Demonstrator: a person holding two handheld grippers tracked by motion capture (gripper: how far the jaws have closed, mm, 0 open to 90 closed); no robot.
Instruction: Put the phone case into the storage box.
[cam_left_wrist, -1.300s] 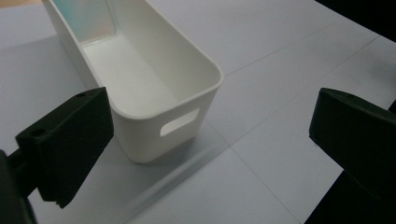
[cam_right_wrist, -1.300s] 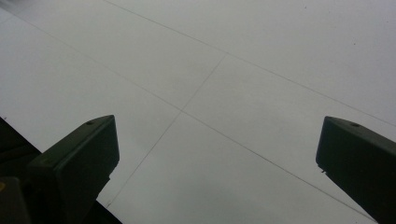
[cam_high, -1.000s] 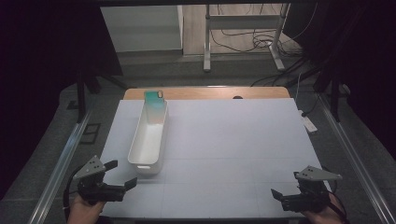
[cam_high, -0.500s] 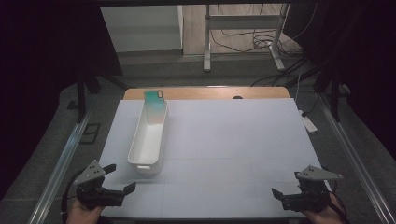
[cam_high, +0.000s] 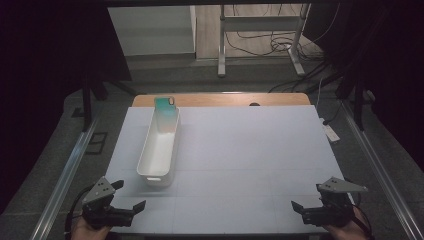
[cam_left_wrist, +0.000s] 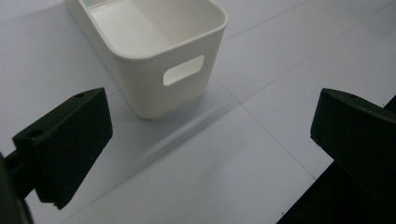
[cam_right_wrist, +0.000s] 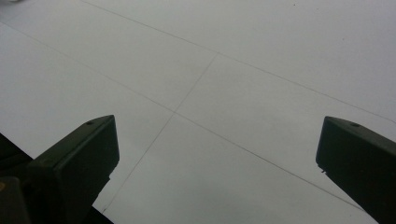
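I am seeing the white bin standing lengthwise along the left part of the table, its near end with the handle slot lying just ahead of my left gripper, whose jaws are gaping wide, so a straight forward pass on that side is blocked. A teal object is leaning at the bin's far end, closing that corner. Ahead of my right gripper, also spread wide, the white surface is lying bare to the far edge.
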